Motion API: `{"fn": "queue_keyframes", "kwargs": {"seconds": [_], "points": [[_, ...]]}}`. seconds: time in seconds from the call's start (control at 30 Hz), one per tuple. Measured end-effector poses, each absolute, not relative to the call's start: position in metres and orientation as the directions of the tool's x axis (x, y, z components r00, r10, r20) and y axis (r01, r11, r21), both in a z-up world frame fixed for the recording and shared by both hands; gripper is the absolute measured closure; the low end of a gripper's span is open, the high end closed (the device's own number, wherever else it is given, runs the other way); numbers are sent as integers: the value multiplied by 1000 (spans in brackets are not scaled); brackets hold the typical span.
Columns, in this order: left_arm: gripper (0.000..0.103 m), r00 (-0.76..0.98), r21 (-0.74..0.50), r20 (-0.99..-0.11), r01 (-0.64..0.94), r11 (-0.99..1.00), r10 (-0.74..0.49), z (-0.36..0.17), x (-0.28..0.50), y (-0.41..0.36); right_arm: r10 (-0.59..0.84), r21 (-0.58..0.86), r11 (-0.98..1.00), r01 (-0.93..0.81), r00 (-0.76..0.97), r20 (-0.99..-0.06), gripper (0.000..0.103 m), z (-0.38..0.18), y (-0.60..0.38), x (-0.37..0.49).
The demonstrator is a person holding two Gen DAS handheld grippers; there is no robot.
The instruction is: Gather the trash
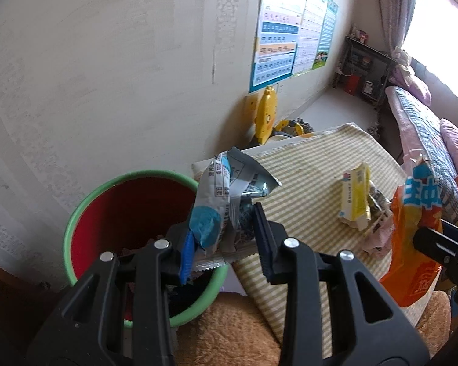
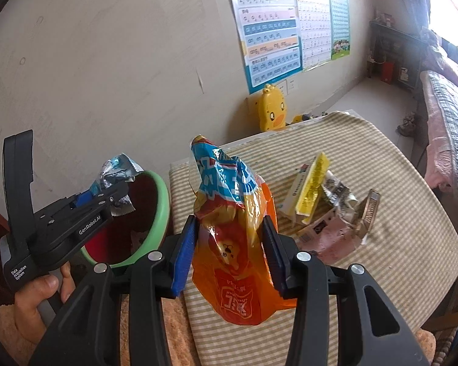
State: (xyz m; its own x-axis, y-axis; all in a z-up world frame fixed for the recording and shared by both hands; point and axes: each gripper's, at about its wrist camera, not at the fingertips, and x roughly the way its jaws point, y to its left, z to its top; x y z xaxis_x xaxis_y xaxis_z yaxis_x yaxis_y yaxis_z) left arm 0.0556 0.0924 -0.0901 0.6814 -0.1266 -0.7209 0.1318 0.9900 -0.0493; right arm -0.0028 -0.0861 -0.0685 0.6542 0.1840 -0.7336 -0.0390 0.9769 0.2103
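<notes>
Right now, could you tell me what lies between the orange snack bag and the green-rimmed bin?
In the right wrist view, only bare striped tablecloth lies between the orange snack bag and the green-rimmed bin.

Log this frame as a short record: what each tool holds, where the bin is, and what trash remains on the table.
left tool: shut on silver-blue wrapper, at the bin's rim
right tool: shut on orange snack bag, over the table
bin: red inside, green rim, left of table
table: striped cloth
left on table: yellow packet, crumpled wrappers
</notes>
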Motion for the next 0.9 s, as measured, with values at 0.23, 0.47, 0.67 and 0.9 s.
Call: {"fn": "queue_keyframes", "kwargs": {"seconds": [0.23,0.47,0.67,0.9], "points": [[70,682,-33,-728,64,997,-68,-97,61,117,218,221,972,-79,653,-726,62,-74,-66,11],[70,673,-10,-740,-19,1000,6,-107,66,149,275,247,960,-134,635,-722,62,-78,-38,31],[70,657,4,-752,-78,997,55,-115,66,173,331,264,943,-201,622,-709,62,-76,-10,52],[70,631,-5,-772,-130,992,79,-127,67,195,387,285,922,-264,573,-722,62,-83,27,75]]}}
